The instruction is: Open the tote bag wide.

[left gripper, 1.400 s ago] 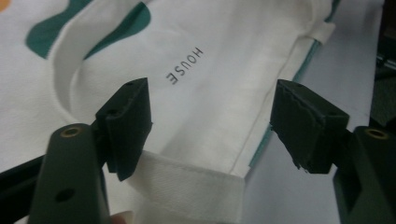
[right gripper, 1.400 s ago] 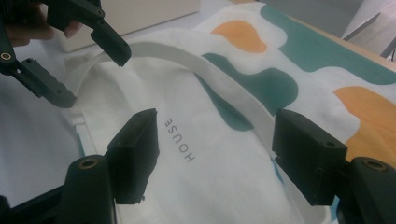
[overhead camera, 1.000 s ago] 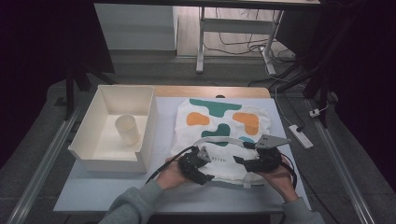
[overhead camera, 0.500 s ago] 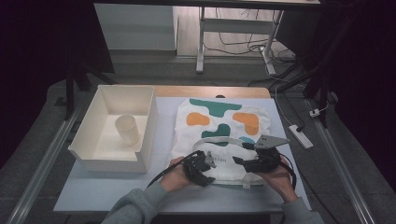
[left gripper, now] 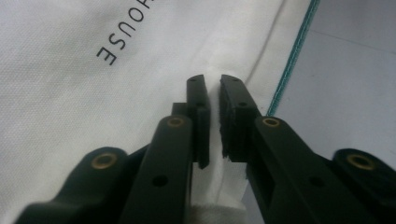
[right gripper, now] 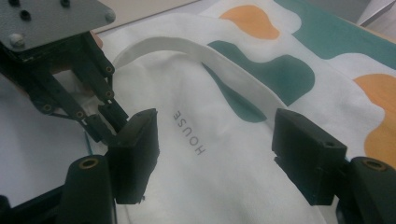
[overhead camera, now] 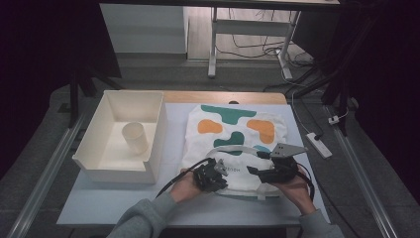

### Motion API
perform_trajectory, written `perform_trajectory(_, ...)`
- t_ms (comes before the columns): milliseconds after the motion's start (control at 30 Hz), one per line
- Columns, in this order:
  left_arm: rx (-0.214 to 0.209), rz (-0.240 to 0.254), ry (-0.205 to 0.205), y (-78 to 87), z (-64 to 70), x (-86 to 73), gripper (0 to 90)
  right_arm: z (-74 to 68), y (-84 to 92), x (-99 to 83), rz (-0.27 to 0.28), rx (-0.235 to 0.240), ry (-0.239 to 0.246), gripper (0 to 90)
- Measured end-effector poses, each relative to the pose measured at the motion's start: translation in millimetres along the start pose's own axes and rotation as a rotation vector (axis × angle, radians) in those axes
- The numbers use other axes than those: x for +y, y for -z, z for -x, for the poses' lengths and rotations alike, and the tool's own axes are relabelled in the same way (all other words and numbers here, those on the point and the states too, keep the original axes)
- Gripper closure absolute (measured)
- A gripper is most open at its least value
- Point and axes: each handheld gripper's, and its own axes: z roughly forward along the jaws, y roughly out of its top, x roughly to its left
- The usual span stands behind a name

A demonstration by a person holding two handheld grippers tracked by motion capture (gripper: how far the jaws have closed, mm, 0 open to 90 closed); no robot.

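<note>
Left hand-held gripper (left gripper: 214, 100) jaws just closed, pinching tote bag (left gripper: 93, 93) fabric; right hand-held gripper (right gripper: 215, 140) agape.

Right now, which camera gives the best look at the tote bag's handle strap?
The right gripper view: the strap arches across the white bag close up, clear along most of its length. The high view shows the strap small, as a thin pale loop. The left gripper view shows bag fabric and a seam, no strap I can identify.

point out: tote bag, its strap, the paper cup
tote bag (overhead camera: 225, 130): high view, on its printed white front.
strap (right gripper: 212, 52): right gripper view, on the top of the white loop.
paper cup (overhead camera: 135, 137): high view, on its side, inside the white bin.
</note>
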Motion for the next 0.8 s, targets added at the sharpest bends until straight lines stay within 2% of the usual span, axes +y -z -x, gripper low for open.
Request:
perform_trajectory(200, 0.001, 0.015, 0.007, 3.1, -0.9, 0.0, 86.6, 2.2, 4.6, -0.6, 0.033, 0.019, -0.023, 32.6)
perform_trajectory(267, -0.002, 0.039, 0.013, 8.3, -1.5, 0.6, 86.7, 1.8, 6.0, -0.3, 0.043, 0.022, -0.028, 32.7)
perform_trajectory(433, -0.011, 0.139, 0.078, 25.1, -5.0, 2.1, 86.8, -5.1, 11.5, 0.9, 0.068, 0.045, -0.025, 33.1)
perform_trajectory(567, 0.013, 0.159, 0.083, 28.1, -4.7, 2.1, 86.8, -9.0, 10.0, 0.6, 0.045, 0.053, -0.005, 33.1)
perform_trajectory(767, 0.025, 0.207, 0.106, 37.8, -7.5, 2.9, 86.8, -24.1, 14.0, 1.8, 0.045, 0.069, 0.018, 33.3)
perform_trajectory(800, 0.022, 0.214, 0.108, 39.8, -8.3, 3.3, 86.8, -29.8, 14.5, 1.4, 0.053, 0.096, 0.016, 33.4)
